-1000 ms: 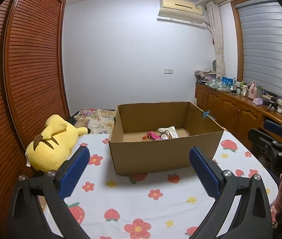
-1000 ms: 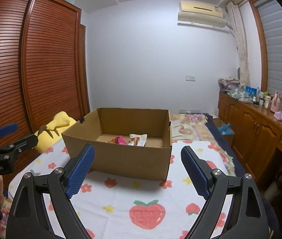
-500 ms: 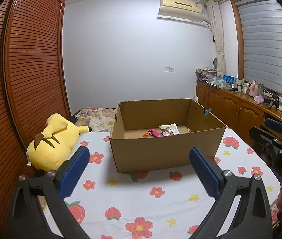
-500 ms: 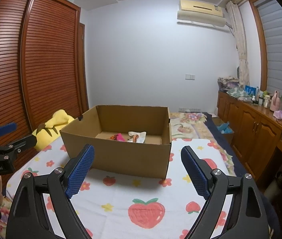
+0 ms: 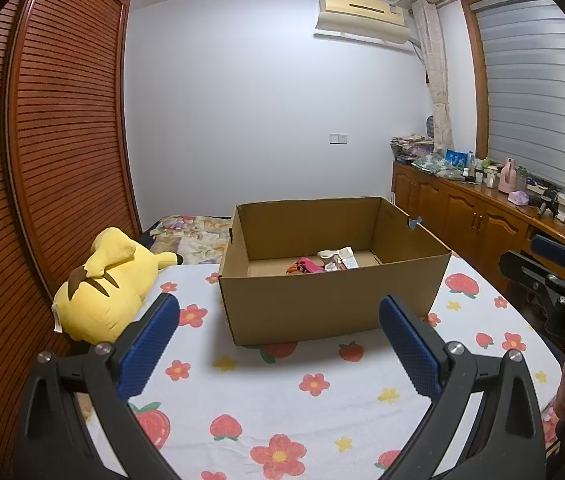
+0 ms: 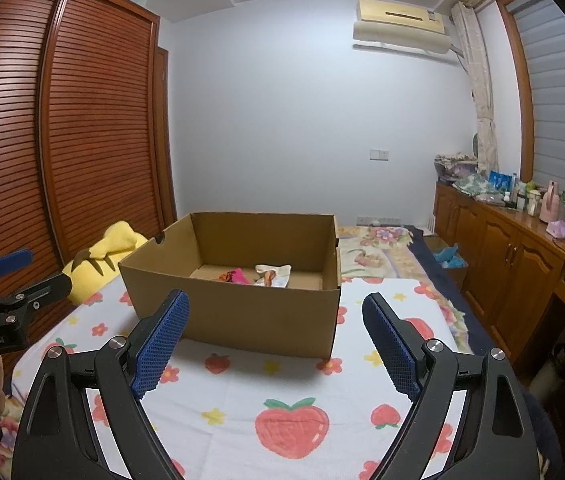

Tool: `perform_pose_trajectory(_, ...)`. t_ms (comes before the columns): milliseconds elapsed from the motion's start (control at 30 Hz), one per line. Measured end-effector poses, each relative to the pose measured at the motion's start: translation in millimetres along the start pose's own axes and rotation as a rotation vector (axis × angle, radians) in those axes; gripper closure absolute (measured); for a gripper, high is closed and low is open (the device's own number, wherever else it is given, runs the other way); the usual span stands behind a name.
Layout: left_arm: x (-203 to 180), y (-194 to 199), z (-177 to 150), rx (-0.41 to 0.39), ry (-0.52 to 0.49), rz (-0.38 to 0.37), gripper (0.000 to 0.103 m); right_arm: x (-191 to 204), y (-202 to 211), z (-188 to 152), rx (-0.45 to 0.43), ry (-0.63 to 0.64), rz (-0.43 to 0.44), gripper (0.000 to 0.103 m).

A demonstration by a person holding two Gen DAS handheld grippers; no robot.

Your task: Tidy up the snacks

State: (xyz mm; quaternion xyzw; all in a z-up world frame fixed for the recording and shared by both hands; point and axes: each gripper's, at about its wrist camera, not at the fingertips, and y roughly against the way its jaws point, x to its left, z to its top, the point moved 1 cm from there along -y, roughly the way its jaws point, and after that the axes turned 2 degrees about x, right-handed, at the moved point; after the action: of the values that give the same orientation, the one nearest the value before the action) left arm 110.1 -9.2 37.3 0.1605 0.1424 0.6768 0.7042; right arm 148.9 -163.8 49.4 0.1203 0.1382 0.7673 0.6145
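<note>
An open cardboard box (image 5: 334, 300) stands on the bed's flowered white cloth; it also shows in the right wrist view (image 6: 242, 312). Inside lie a pink and orange snack packet (image 5: 304, 266) and a white snack packet (image 5: 338, 258), seen too in the right wrist view, pink (image 6: 236, 276) and white (image 6: 274, 274). My left gripper (image 5: 278, 320) is open and empty, held short of the box's near wall. My right gripper (image 6: 276, 316) is open and empty, also short of the box. Each gripper shows at the other view's edge.
A yellow plush toy (image 5: 106, 280) lies left of the box by the slatted wooden wardrobe (image 5: 42, 160). A wooden sideboard (image 5: 482, 216) with bottles and clutter runs along the right wall. A patterned quilt (image 6: 382, 252) lies behind the box.
Both views have tilted slightly upward and pulled back a little, so the box sits lower in frame. Both grippers stay open and empty.
</note>
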Motion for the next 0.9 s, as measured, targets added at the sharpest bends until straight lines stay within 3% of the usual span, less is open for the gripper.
perform_pose_trajectory(900, -2.0, 6.5, -0.6, -0.005, -0.007, -0.007, 0.002, 2.2, 2.4, 1.1, -0.003, 0.008, -0.001, 0.013)
